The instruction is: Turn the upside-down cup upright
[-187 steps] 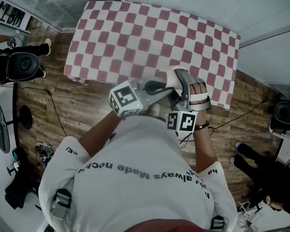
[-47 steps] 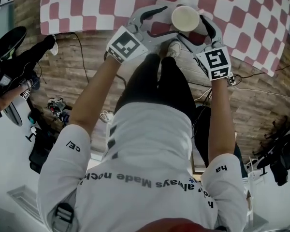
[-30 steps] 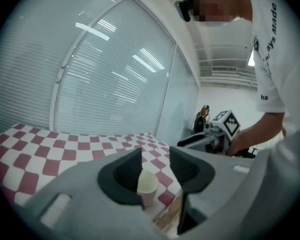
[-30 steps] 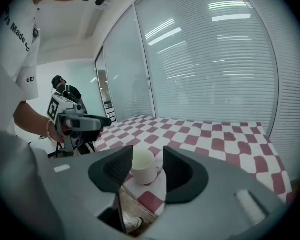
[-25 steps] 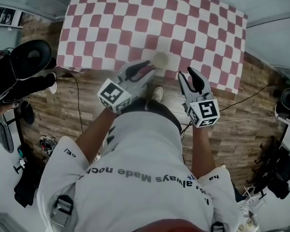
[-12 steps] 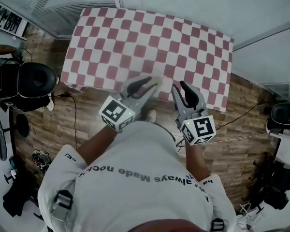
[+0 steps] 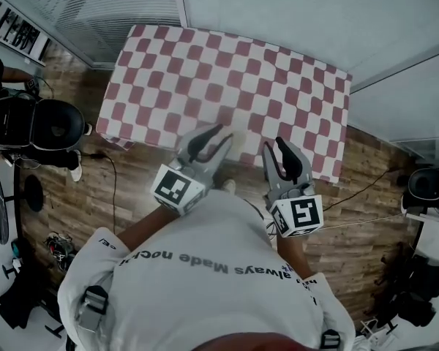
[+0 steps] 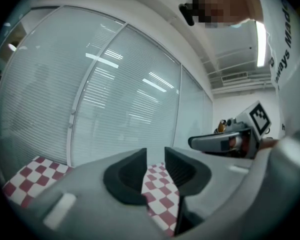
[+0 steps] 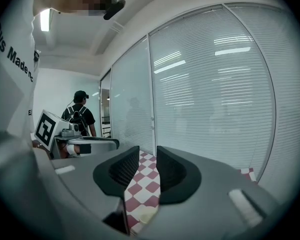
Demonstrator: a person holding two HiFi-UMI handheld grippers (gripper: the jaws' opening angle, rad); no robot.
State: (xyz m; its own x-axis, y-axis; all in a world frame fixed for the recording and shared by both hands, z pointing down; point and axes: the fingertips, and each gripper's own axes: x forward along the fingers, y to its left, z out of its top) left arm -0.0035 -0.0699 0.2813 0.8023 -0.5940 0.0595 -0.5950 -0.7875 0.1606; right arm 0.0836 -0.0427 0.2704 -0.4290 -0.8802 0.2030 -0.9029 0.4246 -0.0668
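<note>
Cup [image 7: 238,143] stood on the checked table [image 7: 205,64], at its near edge, about mid-width. In the head view it sat between the 2 tools, just right of the left hand-held gripper [image 7: 223,131] tips and partly covered by them. The right hand-held gripper [image 7: 274,145] was a little further off to the right.

- Left hand-held gripper [image 8: 155,156]: jaws parted by a narrow gap, nothing in it, only checked cloth seen through.
- Right hand-held gripper [image 9: 147,154]: jaws had just been closing to a narrow gap, nothing between them. The cup [image 9: 146,215] showed low in the right gripper view, under the jaw line, not in it.

Both pointed roughly level toward the far blinds, so the cup lay below and slightly ahead of each. Its long axis read vertical. A pale round top face showed, possibly an open rim, too small to confirm mouth-up.

Judgement: any further reach would mean coming down and forward, the left nearer. Neither tool touched the cup.
</note>
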